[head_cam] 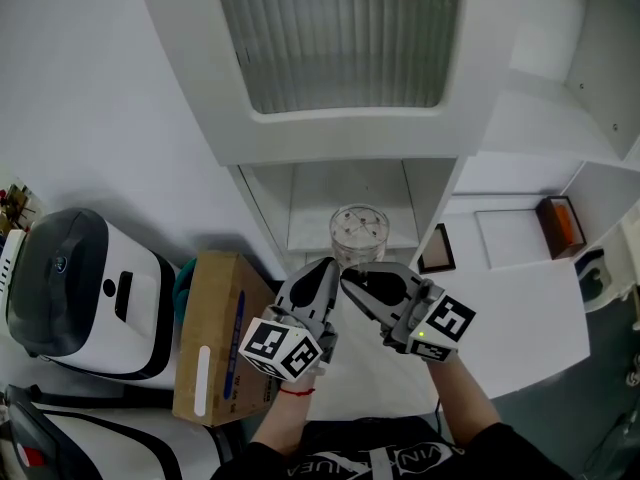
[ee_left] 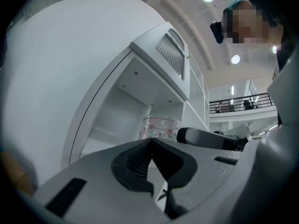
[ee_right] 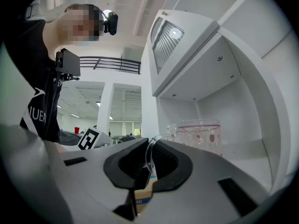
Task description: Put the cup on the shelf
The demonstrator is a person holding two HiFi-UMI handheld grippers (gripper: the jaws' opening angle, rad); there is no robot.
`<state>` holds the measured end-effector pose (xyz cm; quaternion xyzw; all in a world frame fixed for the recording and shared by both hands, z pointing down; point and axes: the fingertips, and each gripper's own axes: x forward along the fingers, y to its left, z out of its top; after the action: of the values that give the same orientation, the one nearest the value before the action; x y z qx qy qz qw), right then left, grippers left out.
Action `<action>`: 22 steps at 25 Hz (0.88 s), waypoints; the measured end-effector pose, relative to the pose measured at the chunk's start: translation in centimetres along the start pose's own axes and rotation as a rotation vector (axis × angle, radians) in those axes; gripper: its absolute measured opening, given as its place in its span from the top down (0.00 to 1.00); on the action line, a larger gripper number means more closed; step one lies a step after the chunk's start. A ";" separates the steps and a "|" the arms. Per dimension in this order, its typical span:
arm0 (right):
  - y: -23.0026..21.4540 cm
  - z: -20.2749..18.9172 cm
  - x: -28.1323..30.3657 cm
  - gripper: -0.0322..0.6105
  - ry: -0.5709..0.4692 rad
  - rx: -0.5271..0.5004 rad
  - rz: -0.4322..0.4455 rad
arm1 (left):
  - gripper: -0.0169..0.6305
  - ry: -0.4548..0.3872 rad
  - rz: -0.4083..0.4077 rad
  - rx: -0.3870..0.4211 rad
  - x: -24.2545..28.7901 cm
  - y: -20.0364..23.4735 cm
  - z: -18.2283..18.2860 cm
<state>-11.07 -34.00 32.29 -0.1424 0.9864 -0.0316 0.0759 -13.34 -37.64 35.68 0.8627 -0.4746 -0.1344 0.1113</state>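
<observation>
A clear glass cup [head_cam: 358, 230] with red flower prints hangs at the mouth of the white shelf's lower compartment [head_cam: 320, 203]. My right gripper [head_cam: 347, 276] is shut on its thin glass handle, which shows pinched between the jaws in the right gripper view [ee_right: 150, 146]; the cup's body [ee_right: 194, 134] stands just beyond. I cannot tell whether the cup rests on the shelf board. My left gripper [head_cam: 330, 265] sits close beside the right one, shut with nothing in it. In the left gripper view its jaws [ee_left: 150, 141] meet at the tip, below the cup [ee_left: 160, 126].
A cabinet door with ribbed glass [head_cam: 340, 38] hangs above the compartment. A cardboard box [head_cam: 215, 333] and a white and grey appliance [head_cam: 75, 288] stand at the left. A dark framed item [head_cam: 437, 250] and a brown box [head_cam: 560, 223] sit on the white surfaces at the right.
</observation>
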 end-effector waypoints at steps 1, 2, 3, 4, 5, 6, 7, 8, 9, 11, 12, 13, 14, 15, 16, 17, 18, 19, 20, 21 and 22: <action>-0.3 0.0 0.1 0.91 -0.004 0.003 -0.003 | 0.97 0.006 0.007 0.006 0.3 0.2 -0.1; -0.6 -0.1 0.2 0.91 -0.003 0.004 -0.009 | 0.97 0.011 0.013 0.012 0.5 0.4 -0.1; -0.9 -0.3 0.2 0.91 -0.001 0.003 -0.016 | 0.96 0.015 0.021 0.018 0.7 0.5 -0.2; -1.2 -0.4 0.3 0.91 0.000 0.003 -0.022 | 0.96 0.018 0.029 0.024 0.9 0.6 -0.2; -1.4 -0.4 0.3 0.91 0.000 0.002 -0.027 | 0.96 0.022 0.037 0.032 1.1 0.8 -0.2; -1.6 -0.5 0.4 0.91 0.000 0.002 -0.032 | 0.96 0.026 0.045 0.042 1.3 0.9 -0.3; -1.9 -0.6 0.5 0.91 0.000 0.003 -0.037 | 0.97 0.031 0.053 0.053 1.5 1.0 -0.4; -2.1 -0.6 0.5 0.91 -0.001 0.004 -0.041 | 0.97 0.035 0.058 0.064 1.7 1.1 -0.4; -2.3 -0.7 0.6 0.91 -0.003 0.005 -0.045 | 0.97 0.039 0.062 0.071 1.9 1.3 -0.4; -2.6 -0.7 0.7 0.91 -0.005 0.004 -0.053 | 0.96 0.044 0.067 0.080 2.1 1.4 -0.5; -2.8 -0.7 0.8 0.91 -0.005 0.002 -0.056 | 0.96 0.046 0.071 0.086 2.3 1.5 -0.5; -2.9 -0.8 0.8 0.91 -0.005 0.000 -0.058 | 0.96 0.047 0.074 0.091 2.4 1.6 -0.5; -3.1 -0.9 0.9 0.91 -0.006 -0.001 -0.060 | 0.96 0.049 0.077 0.096 2.5 1.7 -0.5; -3.2 -0.9 0.9 0.91 -0.007 -0.001 -0.062 | 0.97 0.050 0.080 0.101 2.6 1.8 -0.6; -3.3 -1.0 0.9 0.91 -0.009 0.000 -0.065 | 0.97 0.052 0.083 0.104 2.7 1.9 -0.6; -3.4 -1.1 1.0 0.91 -0.011 0.001 -0.067 | 0.96 0.054 0.085 0.107 2.8 2.0 -0.7; -3.5 -1.1 1.0 0.91 -0.012 0.002 -0.070 | 0.97 0.056 0.087 0.108 2.8 2.1 -0.8; -3.6 -1.2 1.1 0.91 -0.011 0.001 -0.072 | 0.96 0.057 0.088 0.107 2.9 2.1 -0.8; -3.7 -1.3 1.1 0.91 -0.010 -0.001 -0.073 | 0.96 0.058 0.088 0.105 2.9 2.2 -0.9; -3.8 -1.4 1.1 0.91 -0.010 -0.003 -0.075 | 0.96 0.058 0.087 0.106 3.0 2.2 -0.9; -3.9 -1.4 1.2 0.91 -0.009 -0.007 -0.077 | 0.97 0.058 0.086 0.109 3.1 2.3 -0.9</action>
<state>-11.37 -37.97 33.85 -0.1807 0.9799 -0.0306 0.0788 -13.28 -41.38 36.88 0.8499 -0.5144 -0.0786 0.0835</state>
